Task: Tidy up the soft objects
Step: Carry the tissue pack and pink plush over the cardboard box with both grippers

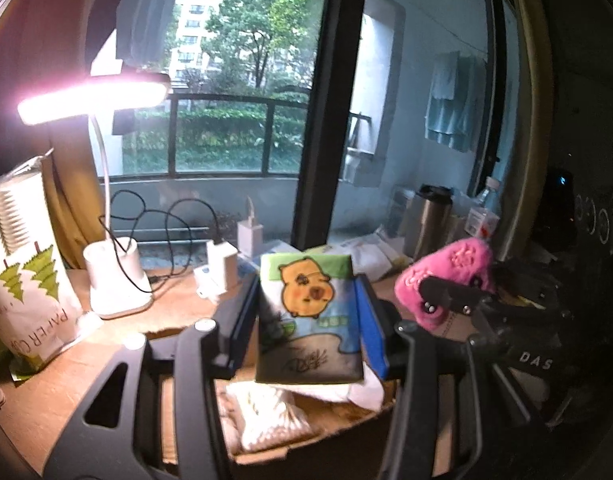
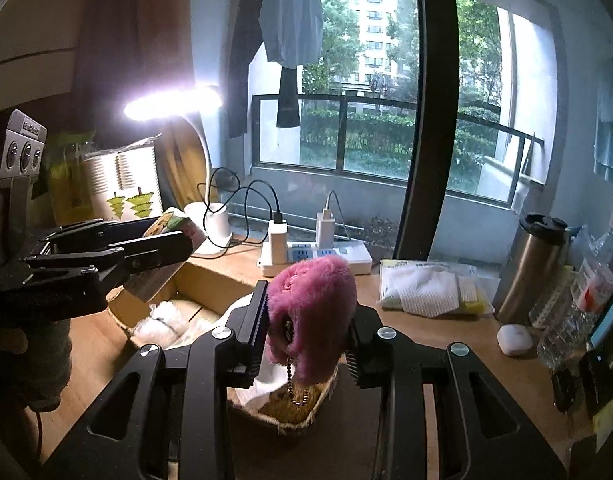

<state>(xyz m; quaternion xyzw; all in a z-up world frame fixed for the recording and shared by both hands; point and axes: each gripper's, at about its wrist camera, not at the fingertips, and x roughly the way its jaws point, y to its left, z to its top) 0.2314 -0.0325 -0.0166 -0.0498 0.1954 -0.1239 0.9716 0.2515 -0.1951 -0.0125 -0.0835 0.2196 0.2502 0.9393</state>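
Over the box, left gripper clamps the tissue pack, right gripper the pink plush; both probably want lowering gently, released one by one.

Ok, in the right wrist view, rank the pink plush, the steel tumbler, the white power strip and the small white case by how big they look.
1. pink plush, though it sits closest to the camera, so it looks inflated
2. steel tumbler and white power strip: too alike to rank
3. small white case, clearly smallest
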